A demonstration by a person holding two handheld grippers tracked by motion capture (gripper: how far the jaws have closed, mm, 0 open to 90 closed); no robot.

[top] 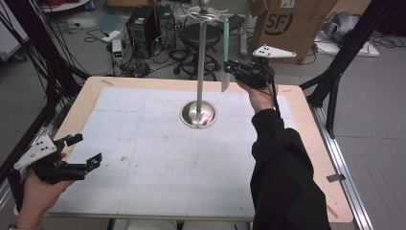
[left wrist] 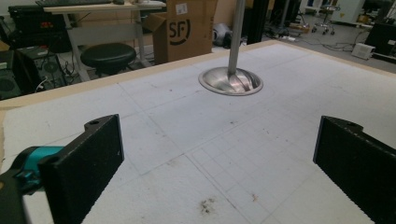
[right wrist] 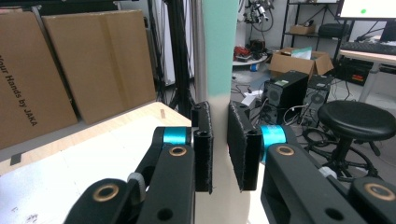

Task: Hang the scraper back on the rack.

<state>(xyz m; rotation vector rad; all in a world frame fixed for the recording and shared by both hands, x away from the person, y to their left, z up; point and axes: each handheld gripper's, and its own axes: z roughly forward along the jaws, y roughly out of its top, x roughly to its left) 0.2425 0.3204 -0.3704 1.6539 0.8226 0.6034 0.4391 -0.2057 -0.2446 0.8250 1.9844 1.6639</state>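
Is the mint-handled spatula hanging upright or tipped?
Upright: the mint-handled spatula hangs vertically beside the steel stand's pole, pale blade down, with the right tongs closed on it near the handle's lower end.

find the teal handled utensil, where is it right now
In the high view the teal handled utensil hangs upright just right of the steel stand, at the table's far side, clamped in the right claw.

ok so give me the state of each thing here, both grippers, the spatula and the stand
left gripper: open, empty, held low over the mat
right gripper: shut on the spatula, raised beside the stand's pole
spatula: upright, teal handle up, pale blade down, top at the stand's hooks; whether it hangs there I cannot tell
stand: upright on its round base, mid-table
mat: flat, a few dark specks
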